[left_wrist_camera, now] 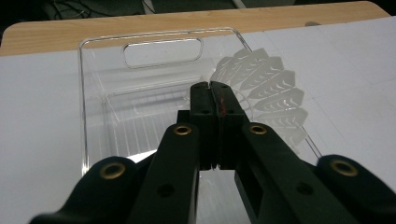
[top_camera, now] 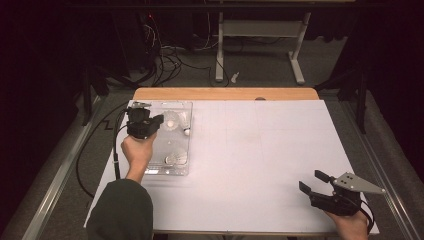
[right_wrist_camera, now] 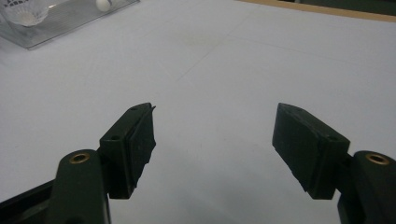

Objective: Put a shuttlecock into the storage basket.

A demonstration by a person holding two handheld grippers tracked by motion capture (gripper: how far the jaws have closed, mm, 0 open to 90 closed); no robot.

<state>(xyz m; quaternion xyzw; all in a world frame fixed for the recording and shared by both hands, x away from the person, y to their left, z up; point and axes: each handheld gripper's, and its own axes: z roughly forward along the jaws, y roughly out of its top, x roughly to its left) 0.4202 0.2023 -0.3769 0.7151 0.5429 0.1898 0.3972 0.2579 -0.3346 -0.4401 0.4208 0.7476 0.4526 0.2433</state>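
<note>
A clear plastic tray point(top_camera: 186, 170) lies at the table's left, with white shuttlecocks in it. My left gripper point(top_camera: 160, 120) hovers over the tray's far end, held by a hand. Its jaws are pressed together point(left_wrist_camera: 211, 88), and a white shuttlecock point(left_wrist_camera: 271, 100) fans out to the right from their tips, its skirt edge apparently pinched between them. A second shuttlecock point(top_camera: 185, 122) lies just beyond it, and a third point(top_camera: 176, 159) rests near the tray's near end. My right gripper point(top_camera: 315, 181) sits low at the table's near right corner, its jaws wide apart with nothing between them point(right_wrist_camera: 212, 140).
A white sheet point(top_camera: 250, 150) covers the table, with a wooden edge point(top_camera: 225, 93) at the far side. The tray has a cut-out handle point(left_wrist_camera: 162, 52) at its far end. Cables and a desk frame point(top_camera: 260, 45) stand on the floor beyond.
</note>
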